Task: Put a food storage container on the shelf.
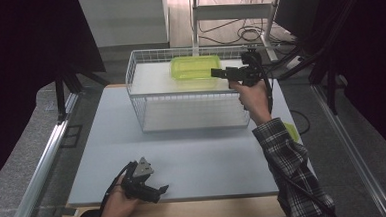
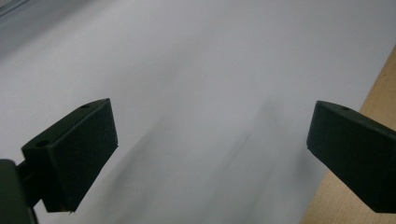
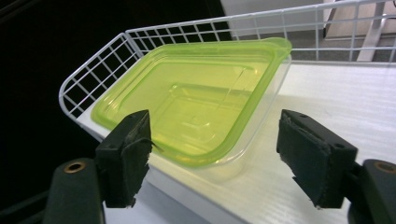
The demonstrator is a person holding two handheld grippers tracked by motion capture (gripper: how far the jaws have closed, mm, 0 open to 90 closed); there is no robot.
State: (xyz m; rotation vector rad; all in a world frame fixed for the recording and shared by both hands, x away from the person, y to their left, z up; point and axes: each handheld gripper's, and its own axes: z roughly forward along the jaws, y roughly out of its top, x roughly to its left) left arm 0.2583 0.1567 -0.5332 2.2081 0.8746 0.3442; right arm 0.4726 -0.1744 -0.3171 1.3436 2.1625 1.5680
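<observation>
1. Near edge, left of centre: left gripper (image 1: 152,189) held in a hand (image 1: 117,206) low over the counter (image 1: 193,158), jaws pointing right. Grey three-cornered plate on top.
2. Left gripper view: jaws spread wide, nothing between them. Pale counter surface beneath; strip of bare wood edge (image 2: 359,154) at right of frame.
3. Near right: plaid sleeve (image 1: 292,168) rising from the bottom edge, forearm reaching toward the far side. Yellow-green item (image 1: 291,131) partly hidden behind the sleeve at the counter's right edge; identity not discernible.
4. Middle of counter: bare pale surface between the near hand and the rack.
5. Far half: white wire rack (image 1: 187,91), two levels, wire rim around the upper shelf. Lower shelf (image 1: 191,116) bare.
6. Upper shelf, far-centre: yellow-green plastic container (image 1: 195,67), clear-walled, shallow, rectangular with rounded corners, resting flat. Lying near the shelf's left rim in the right gripper view.
7. Right gripper (image 1: 217,73) held level at upper-shelf height, pointing left at the container's right end.
8. Right gripper view: jaws spread, one either side of the container's near corner (image 3: 210,161), not closed on it. Contact with the container not discernible.
9. Beyond the rack: floor, cables, white frame legs (image 1: 236,11).
</observation>
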